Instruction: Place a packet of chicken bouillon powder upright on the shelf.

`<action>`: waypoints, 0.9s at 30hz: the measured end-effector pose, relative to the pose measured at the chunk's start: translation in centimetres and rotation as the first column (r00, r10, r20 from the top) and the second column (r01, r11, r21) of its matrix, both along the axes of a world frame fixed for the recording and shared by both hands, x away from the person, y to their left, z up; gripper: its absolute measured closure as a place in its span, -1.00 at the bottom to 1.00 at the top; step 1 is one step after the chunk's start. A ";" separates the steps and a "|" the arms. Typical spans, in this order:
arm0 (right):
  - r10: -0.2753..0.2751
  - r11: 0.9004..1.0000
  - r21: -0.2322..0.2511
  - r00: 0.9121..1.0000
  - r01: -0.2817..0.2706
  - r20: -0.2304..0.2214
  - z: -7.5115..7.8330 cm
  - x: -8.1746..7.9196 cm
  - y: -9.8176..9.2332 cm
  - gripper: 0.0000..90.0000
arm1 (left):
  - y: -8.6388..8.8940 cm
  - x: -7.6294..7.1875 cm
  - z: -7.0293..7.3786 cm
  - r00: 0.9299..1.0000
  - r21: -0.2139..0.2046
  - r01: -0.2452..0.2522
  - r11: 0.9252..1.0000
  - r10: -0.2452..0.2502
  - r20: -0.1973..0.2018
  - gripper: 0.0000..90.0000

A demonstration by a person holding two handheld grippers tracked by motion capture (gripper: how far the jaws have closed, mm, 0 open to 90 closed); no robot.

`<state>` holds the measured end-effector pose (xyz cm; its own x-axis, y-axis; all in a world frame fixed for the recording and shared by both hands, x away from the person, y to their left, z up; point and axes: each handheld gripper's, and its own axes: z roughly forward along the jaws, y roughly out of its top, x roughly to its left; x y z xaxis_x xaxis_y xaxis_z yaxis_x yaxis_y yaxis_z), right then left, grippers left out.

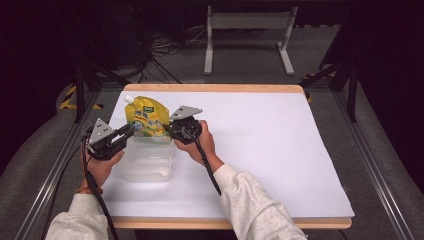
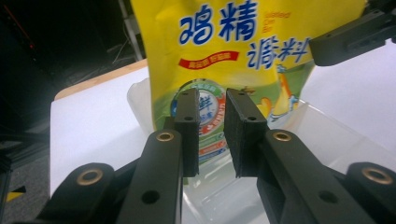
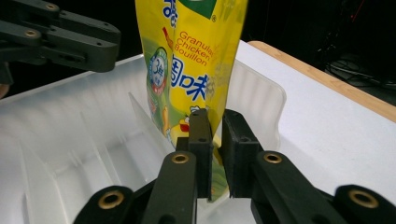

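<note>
A yellow chicken-bouillon pouch (image 1: 145,117) with a white spout stands upright in a clear plastic container (image 1: 147,161) at the table's left. My right gripper (image 1: 170,131) comes at the pouch from the right. In the right gripper view the pouch's lower side edge (image 3: 196,56) sits in the narrow gap of my right gripper (image 3: 215,114), whose pads are slightly apart and not pressing. My left gripper (image 1: 130,131) is at the pouch's left. In the left gripper view my left gripper (image 2: 212,100) stands a little open, with the pouch (image 2: 233,46) just beyond its tips and nothing between them.
The container (image 3: 70,140) has inner dividers and ribbed walls. It rests on a white board (image 1: 260,150) with a wooden rim (image 1: 215,88). A white metal stand (image 1: 247,30) and cables lie on the floor behind. Metal rails run along both table sides.
</note>
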<state>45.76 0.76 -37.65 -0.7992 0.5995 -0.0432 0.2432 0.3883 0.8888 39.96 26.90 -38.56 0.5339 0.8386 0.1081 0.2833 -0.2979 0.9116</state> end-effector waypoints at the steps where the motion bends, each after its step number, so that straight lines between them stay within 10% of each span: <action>1: 0.001 1.000 -0.003 1.000 -0.001 0.001 0.0 -0.1 -0.1 0.83 | 0.0 -0.2 0.1 1.000 0.004 0.005 1.000 -0.005 0.002 0.68; 27: -0.016 0.998 -0.067 0.999 0.019 0.052 1.5 -2.1 -6.0 0.75 | -2.4 -5.0 1.5 0.997 0.055 0.064 0.996 -0.065 0.028 0.25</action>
